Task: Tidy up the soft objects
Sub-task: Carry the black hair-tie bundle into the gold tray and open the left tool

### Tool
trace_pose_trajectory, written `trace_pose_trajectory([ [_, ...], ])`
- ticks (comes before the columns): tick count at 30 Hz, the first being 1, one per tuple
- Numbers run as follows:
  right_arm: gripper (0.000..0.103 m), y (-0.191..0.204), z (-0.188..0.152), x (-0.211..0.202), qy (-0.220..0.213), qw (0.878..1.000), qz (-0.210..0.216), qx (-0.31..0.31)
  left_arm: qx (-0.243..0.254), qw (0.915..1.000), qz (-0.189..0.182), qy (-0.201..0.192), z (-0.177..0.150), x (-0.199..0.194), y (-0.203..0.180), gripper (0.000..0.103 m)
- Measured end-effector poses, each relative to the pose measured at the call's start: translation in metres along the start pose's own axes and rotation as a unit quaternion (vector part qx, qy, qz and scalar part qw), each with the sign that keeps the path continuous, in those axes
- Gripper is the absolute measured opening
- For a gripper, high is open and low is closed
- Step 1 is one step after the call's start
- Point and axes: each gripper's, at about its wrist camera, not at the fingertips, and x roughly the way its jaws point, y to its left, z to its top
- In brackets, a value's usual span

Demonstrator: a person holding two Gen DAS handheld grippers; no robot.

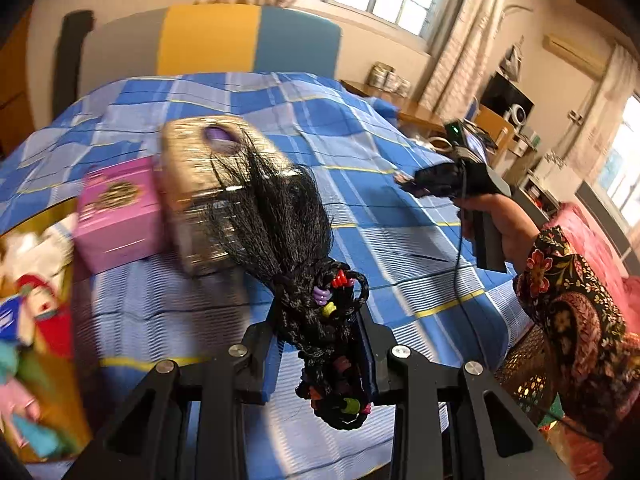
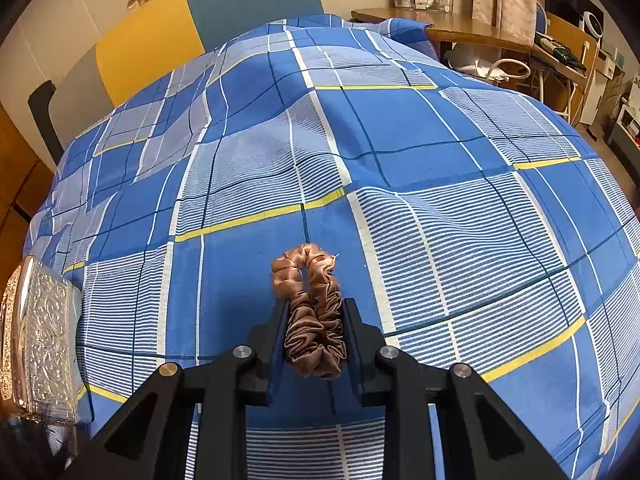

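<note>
Left gripper [image 1: 320, 354] pinching a limp, light black hairpiece [image 1: 296, 264] at its braided base, right gripper [image 2: 314, 334] pinching a soft, compressible satin scrunchie [image 2: 312, 312], both above the checked bedspread [image 2: 400, 140].

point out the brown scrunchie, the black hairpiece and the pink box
brown scrunchie [image 2: 310, 280]: right wrist view, on its upper loop above the claw
black hairpiece [image 1: 276, 216]: left wrist view, on its loose hair
pink box [image 1: 118, 216]: left wrist view, on its front face

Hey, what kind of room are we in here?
Most likely a bedroom at home: a bed under a blue checked sheet, a padded headboard against the wall, curtains at the window and a cluttered desk alongside.
</note>
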Motion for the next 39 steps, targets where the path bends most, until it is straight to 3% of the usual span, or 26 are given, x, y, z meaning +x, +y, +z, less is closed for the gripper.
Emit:
trace_pose_trajectory([
  [9, 0.025, 0.001, -0.002, 0.002, 0.001, 1.0, -0.017, -0.01, -0.067, 0.9959, 0.057, -0.021, -0.014, -0.052, 0.076, 0.032],
  [17, 0.025, -0.006, -0.002, -0.003, -0.011, 1.0, -0.023, 0.005, -0.181, 0.975, 0.121, -0.042, -0.032, -0.071, 0.157, 0.032],
  [22, 0.025, -0.003, -0.001, -0.016, -0.042, 0.998, -0.036, -0.004, -0.208, 0.9675, 0.141, -0.026, -0.044, -0.061, 0.184, 0.032],
  [28, 0.025, 0.01, -0.001, -0.032, -0.083, 0.993, -0.067, -0.042, -0.191, 0.969, 0.157, 0.003, -0.054, -0.053, 0.181, 0.033],
  [29, 0.025, 0.012, -0.001, -0.034, -0.088, 0.992, -0.073, -0.048, -0.186, 0.9695, 0.159, 0.007, -0.056, -0.054, 0.179, 0.036],
  [33, 0.025, 0.014, -0.003, -0.046, -0.102, 0.991, -0.071, -0.042, -0.179, 0.9715, 0.156, -0.004, -0.06, -0.065, 0.175, 0.079],
  [39, 0.025, 0.027, -0.012, -0.077, -0.134, 0.988, -0.054, -0.048, -0.164, 0.9736, 0.154, -0.039, -0.057, -0.083, 0.17, 0.08],
])
